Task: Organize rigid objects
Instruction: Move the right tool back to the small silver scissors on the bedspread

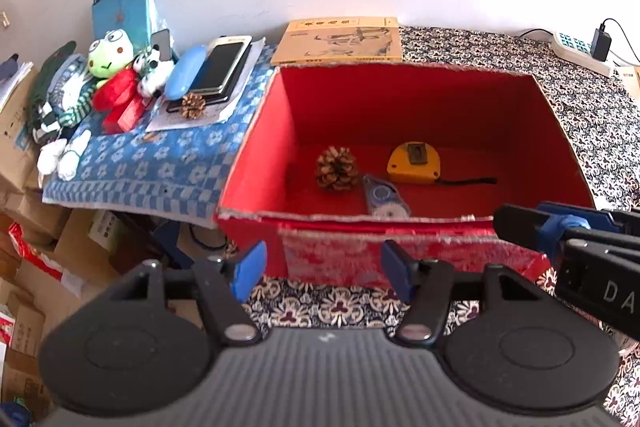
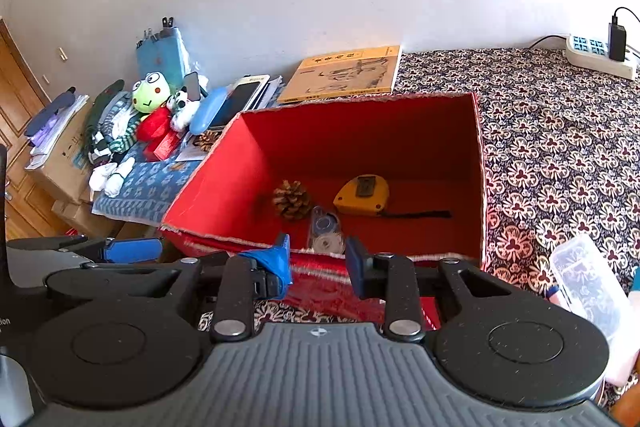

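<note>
Both tongs, left gripper [image 1: 322, 273] and right gripper [image 2: 318, 261], are hovering spread and empty; ahead, the red box [image 1: 400, 217] is holding pinecone [image 1: 337, 169], tape measure [image 1: 414, 163], correction tape [image 1: 385, 201]; a second pinecone [image 1: 193, 105] is waiting far left.

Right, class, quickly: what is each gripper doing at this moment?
Left gripper: open, holding nothing.
Right gripper: open, holding nothing.

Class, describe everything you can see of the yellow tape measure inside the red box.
The yellow tape measure has a rounded, plastic-looking case with a dark clip on its upward face. It lies flat on the floor of the red box, toward the back, with a thin black strap trailing right. A pine cone and a clear correction-tape dispenser lie close by.
</note>
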`<state>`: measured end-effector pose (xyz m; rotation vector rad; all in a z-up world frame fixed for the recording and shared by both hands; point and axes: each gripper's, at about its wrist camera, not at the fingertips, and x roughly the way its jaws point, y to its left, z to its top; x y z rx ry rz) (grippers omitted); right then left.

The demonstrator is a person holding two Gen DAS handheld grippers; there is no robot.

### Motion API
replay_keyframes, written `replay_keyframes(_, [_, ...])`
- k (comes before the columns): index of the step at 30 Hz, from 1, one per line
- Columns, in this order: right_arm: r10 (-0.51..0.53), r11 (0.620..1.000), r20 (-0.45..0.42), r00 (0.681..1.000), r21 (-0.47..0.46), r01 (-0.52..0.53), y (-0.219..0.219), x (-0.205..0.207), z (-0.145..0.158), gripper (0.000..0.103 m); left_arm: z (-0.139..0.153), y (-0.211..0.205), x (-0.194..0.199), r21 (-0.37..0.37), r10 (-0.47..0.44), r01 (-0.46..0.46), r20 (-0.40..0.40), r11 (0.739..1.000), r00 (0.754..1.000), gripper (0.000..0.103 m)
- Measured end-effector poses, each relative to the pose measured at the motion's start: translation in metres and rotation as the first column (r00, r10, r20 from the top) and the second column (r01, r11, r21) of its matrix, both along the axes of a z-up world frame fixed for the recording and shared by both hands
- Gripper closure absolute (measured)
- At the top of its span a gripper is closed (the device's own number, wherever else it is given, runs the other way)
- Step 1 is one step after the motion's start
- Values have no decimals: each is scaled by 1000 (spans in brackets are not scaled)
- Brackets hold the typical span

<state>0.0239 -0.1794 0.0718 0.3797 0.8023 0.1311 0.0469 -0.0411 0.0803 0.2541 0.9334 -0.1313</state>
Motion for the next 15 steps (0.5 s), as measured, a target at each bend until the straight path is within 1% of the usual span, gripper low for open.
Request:
replay_keyframes(8, [40,999,-23,999,35,-39,0,-15,-6,90,-6,0,-19,18,41,-40,-16,999,999,40])
replay_keyframes(15, [81,995,-63,995,63,-77,1,-23,-17,90,-17,-1,-30,31,65,-64,-41,997,997,40])
